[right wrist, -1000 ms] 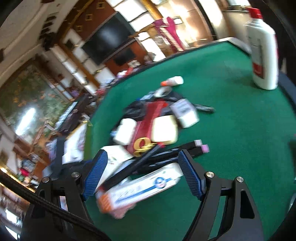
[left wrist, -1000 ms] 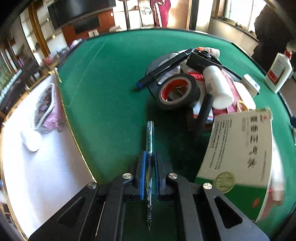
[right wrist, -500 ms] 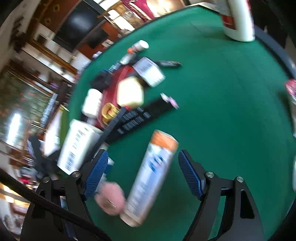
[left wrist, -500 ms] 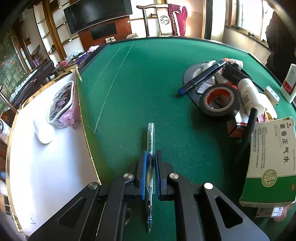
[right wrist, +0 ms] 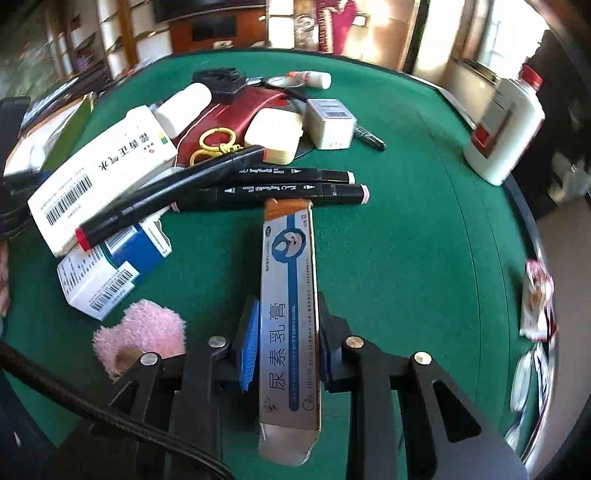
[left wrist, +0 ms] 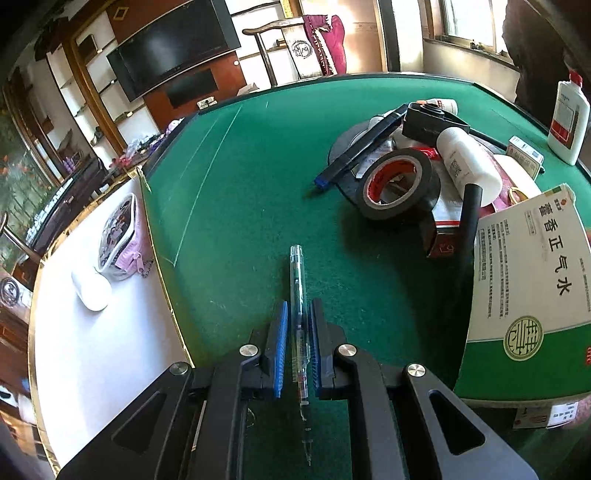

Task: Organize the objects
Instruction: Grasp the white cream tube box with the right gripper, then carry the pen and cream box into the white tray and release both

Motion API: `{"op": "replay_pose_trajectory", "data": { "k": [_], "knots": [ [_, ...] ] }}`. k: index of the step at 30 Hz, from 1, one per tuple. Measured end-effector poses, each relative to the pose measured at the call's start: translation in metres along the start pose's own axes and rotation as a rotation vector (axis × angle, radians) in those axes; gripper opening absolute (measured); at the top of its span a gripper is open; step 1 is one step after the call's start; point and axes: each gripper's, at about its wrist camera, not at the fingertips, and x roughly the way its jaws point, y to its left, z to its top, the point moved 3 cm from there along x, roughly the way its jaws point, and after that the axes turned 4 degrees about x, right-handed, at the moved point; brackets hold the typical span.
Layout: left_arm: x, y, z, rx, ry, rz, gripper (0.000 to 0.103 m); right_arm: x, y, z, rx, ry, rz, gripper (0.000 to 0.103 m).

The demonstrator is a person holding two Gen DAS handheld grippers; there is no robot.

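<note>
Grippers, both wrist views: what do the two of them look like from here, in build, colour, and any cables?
Both match. The left gripper and the right gripper each have a black frame with triangular cut-outs, silver round bolt heads, and two fingers faced with ribbed blue pads. A black braided cable crosses the lower left corner of the right wrist view. No markings or sleeves show.

Sunlit room: dark television (left wrist: 173,48) on wood-panelled wall, wooden chair (left wrist: 280,48), bright window (left wrist: 469,22).
</note>
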Motion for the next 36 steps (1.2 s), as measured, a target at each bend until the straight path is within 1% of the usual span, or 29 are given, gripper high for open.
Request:
{"op": "replay_pose_trajectory", "data": {
  "k": [1, 2, 3, 4, 6, 9, 10, 12, 14, 16, 18, 21, 23, 25, 29, 34, 36],
  "knots": [
    [-0.001, -0.001, 0.003, 0.008, -0.003, -0.016, 0.008, -0.002, -0.005, 0.002, 0.005, -0.014, -0.001, 0.015],
    [0.0, -0.004, 0.006, 0.005, -0.005, -0.044, 0.006, -0.004, -0.011, 0.005, 0.011, -0.025, 0.007, 0.013],
    [-0.001, -0.004, 0.005, -0.006, -0.002, -0.087, 0.006, -0.006, -0.018, 0.009, 0.03, -0.033, 0.018, 0.013],
    [-0.002, -0.003, 0.006, -0.012, 0.002, -0.112, 0.006, -0.008, -0.024, 0.013, 0.053, -0.051, 0.032, 0.013],
    [-0.002, 0.001, 0.007, -0.029, -0.001, -0.106, 0.006, -0.013, -0.031, 0.021, 0.115, -0.099, 0.088, 0.013],
    [-0.001, 0.006, 0.007, -0.031, 0.003, -0.117, 0.006, -0.006, -0.033, 0.027, 0.177, -0.132, 0.169, 0.013],
    [0.0, 0.006, 0.007, -0.035, 0.003, -0.119, 0.006, -0.001, -0.027, 0.028, 0.188, -0.135, 0.195, 0.013],
    [0.0, 0.005, 0.008, -0.023, 0.001, -0.107, 0.006, 0.004, -0.031, 0.028, 0.214, -0.119, 0.261, 0.013],
    [0.001, 0.004, 0.009, -0.034, 0.0, -0.099, 0.007, 0.002, -0.032, 0.027, 0.236, -0.128, 0.306, 0.013],
    [0.002, 0.003, 0.009, -0.02, -0.004, -0.083, 0.007, -0.004, -0.031, 0.028, 0.246, -0.132, 0.317, 0.013],
    [0.001, -0.001, 0.008, -0.001, -0.011, -0.058, 0.006, -0.006, -0.029, 0.025, 0.248, -0.122, 0.35, 0.013],
    [-0.004, -0.001, 0.006, -0.021, -0.022, -0.126, 0.006, -0.007, -0.021, 0.029, 0.241, -0.123, 0.376, 0.013],
    [-0.01, 0.002, 0.008, -0.029, -0.045, -0.124, 0.006, -0.009, -0.018, 0.03, 0.237, -0.133, 0.379, 0.013],
    [-0.011, 0.003, 0.007, -0.042, -0.043, -0.15, 0.006, -0.012, -0.017, 0.03, 0.233, -0.139, 0.388, 0.014],
    [-0.014, 0.006, 0.006, -0.051, -0.045, -0.177, 0.006, -0.006, -0.016, 0.034, 0.239, -0.13, 0.397, 0.014],
    [-0.024, 0.012, 0.009, -0.081, -0.075, -0.229, 0.006, -0.003, -0.016, 0.036, 0.248, -0.125, 0.406, 0.014],
    [-0.026, 0.013, 0.01, -0.087, -0.083, -0.238, 0.006, -0.001, -0.016, 0.036, 0.253, -0.12, 0.401, 0.014]
  ]
}}
